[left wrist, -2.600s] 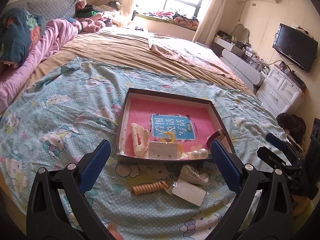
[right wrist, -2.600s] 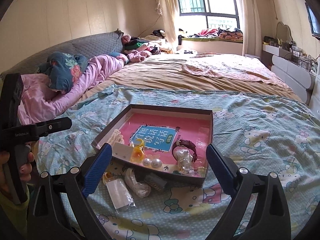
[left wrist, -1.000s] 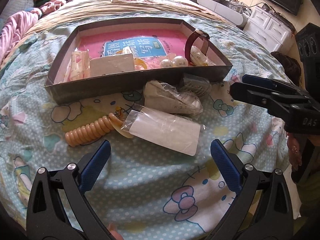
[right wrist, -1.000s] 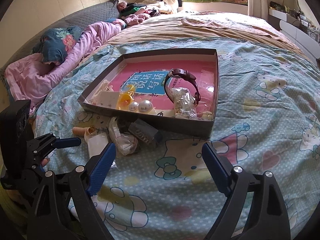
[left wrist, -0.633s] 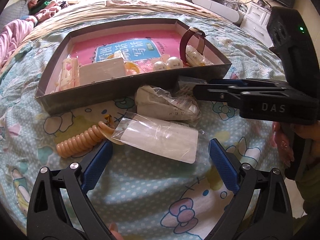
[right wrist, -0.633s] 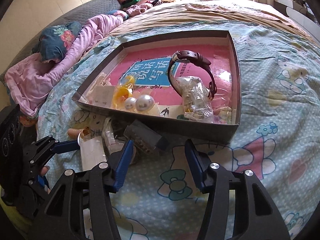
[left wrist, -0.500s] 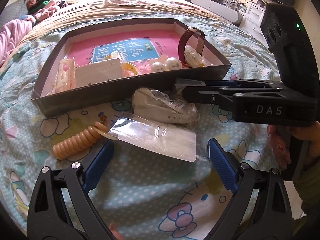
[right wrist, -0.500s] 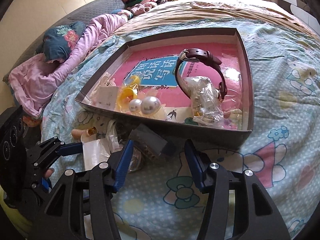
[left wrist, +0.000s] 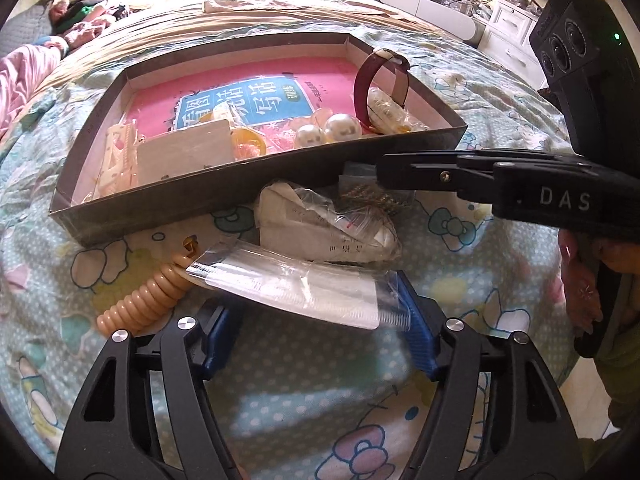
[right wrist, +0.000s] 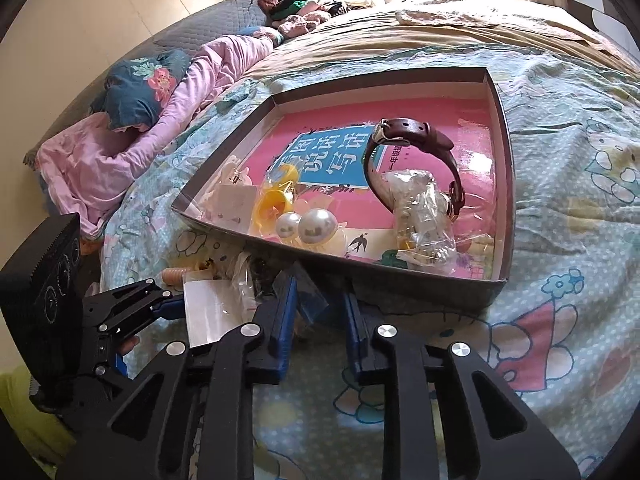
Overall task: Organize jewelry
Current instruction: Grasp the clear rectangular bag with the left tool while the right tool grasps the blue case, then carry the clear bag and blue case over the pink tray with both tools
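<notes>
A dark cardboard tray on the bed holds a pink book, a brown watch, two pearls, a white hair clip and bagged items. In front of it lie a flat clear bag with a white card, a crumpled bag, a small dark bagged item and a beige coil hair tie. My left gripper has closed in on the flat bag's near edge. My right gripper is closed on the small dark bagged item beside the tray wall.
The tray sits on a light blue cartoon-print sheet. Pink bedding and a dark floral pillow lie at the left. White drawers stand beyond the bed on the right. A hand holds the right gripper's handle.
Both grippers moved forward and down toward the loose items and narrowed from wide open. The left now pinches the flat bag; the right has closed around the small dark item.
</notes>
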A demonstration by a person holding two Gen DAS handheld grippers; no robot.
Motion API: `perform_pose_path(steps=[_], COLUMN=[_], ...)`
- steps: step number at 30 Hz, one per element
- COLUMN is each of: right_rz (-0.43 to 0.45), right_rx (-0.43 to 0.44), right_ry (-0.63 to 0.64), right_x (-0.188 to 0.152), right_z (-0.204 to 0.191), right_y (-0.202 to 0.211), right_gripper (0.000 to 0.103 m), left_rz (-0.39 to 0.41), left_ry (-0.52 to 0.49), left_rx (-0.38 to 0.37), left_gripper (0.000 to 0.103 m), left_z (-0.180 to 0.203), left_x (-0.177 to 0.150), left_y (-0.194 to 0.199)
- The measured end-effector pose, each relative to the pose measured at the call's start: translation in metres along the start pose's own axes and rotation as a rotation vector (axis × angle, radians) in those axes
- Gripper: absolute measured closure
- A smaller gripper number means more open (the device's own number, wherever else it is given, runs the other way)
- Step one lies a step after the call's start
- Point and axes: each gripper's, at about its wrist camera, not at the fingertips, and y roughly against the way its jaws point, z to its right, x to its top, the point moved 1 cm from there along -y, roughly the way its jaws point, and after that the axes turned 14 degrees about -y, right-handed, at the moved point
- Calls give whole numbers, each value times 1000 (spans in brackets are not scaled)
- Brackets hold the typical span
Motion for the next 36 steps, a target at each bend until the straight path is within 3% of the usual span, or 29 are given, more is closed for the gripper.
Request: perform_pose_path(steps=[5, 15, 20, 26, 32, 36], right_rz=[-23, -31, -29, -48, -42, -29], right_rx=[-3, -33, -8, 51, 10, -45], right_ry=[-1, 70, 74, -11, -78, -143], right_x=[-5, -12, -9, -4, -2, -1], right_z=[4, -5, -4, 5, -2, -5], right_y=[2, -9, -16, -18, -24, -30], right_gripper=[71, 64, 60, 54, 48, 49], left_rz=[17, 80, 111, 145, 150, 156], left_ry=[4, 48, 69, 95, 136, 161], left_rx=[-1, 27, 30, 45, 59, 75], left_gripper=[43, 43, 43, 43, 43, 43], left_z=[-1, -13, -19, -29, -43, -53], left_x=[-5, -2, 2, 6, 4, 7], left_y=[12, 42, 51, 63, 68, 72])
